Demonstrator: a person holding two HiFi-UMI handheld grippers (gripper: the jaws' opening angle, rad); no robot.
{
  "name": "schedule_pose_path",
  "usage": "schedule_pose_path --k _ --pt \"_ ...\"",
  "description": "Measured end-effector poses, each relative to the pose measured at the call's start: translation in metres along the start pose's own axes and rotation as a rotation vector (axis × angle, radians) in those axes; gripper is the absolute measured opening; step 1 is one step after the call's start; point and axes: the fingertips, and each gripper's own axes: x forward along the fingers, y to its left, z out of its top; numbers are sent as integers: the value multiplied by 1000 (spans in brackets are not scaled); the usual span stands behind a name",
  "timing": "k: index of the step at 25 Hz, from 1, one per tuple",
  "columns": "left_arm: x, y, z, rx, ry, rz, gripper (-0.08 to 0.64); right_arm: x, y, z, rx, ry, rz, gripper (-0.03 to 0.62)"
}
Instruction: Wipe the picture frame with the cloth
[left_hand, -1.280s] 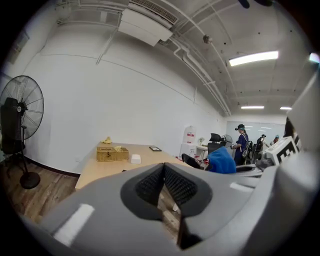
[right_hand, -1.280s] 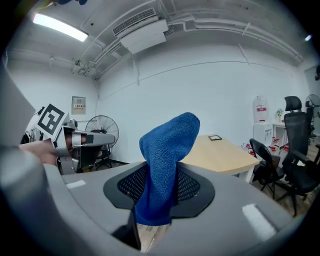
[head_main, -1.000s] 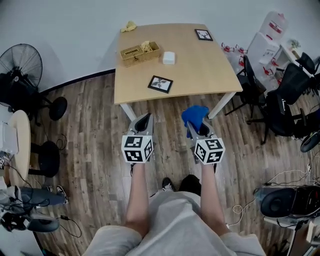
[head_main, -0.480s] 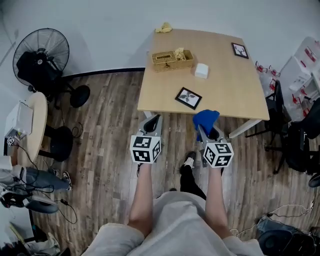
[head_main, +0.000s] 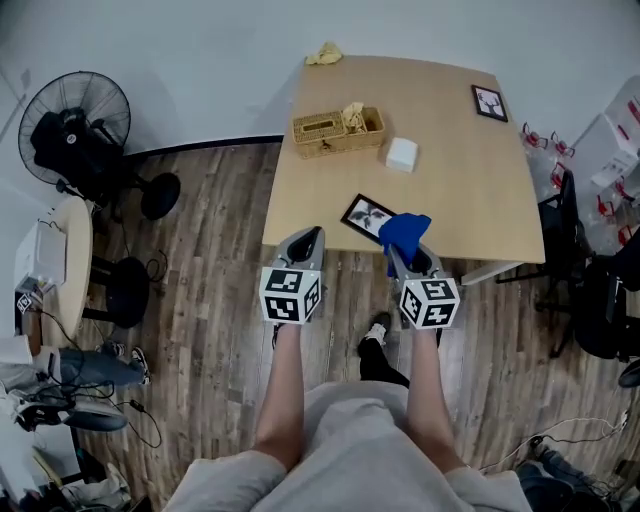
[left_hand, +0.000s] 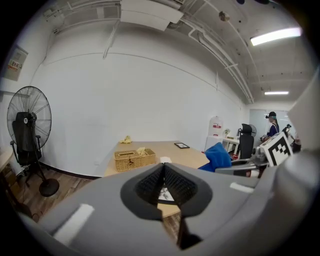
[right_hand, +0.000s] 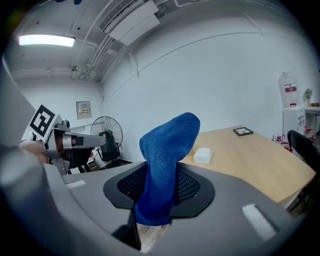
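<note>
Right hand-held gripper clamped the blue cloth near the picture frame at the bench's near edge. Left hand-held gripper was closed, empty.

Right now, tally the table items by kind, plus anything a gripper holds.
Picture frames: 2
Wicker basket: 1
Crumpled item in the basket: 1
White box: 1
Yellow crumpled item: 1
Blue cloth, in the right gripper: 1
Total: 7
</note>
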Motion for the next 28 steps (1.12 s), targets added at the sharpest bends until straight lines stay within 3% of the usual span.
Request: schedule_pose_path --k 18,23,28 --pt "155 -21 32 40 79 -58 52 82 -103 15 3 80 -4 129" --pt "194 -32 24 122 154 -89 52 105 -125 16 23 100 7 127" --pt "213 -35 5 130 210 -141 52 120 -142 4 44 133 -2 127"
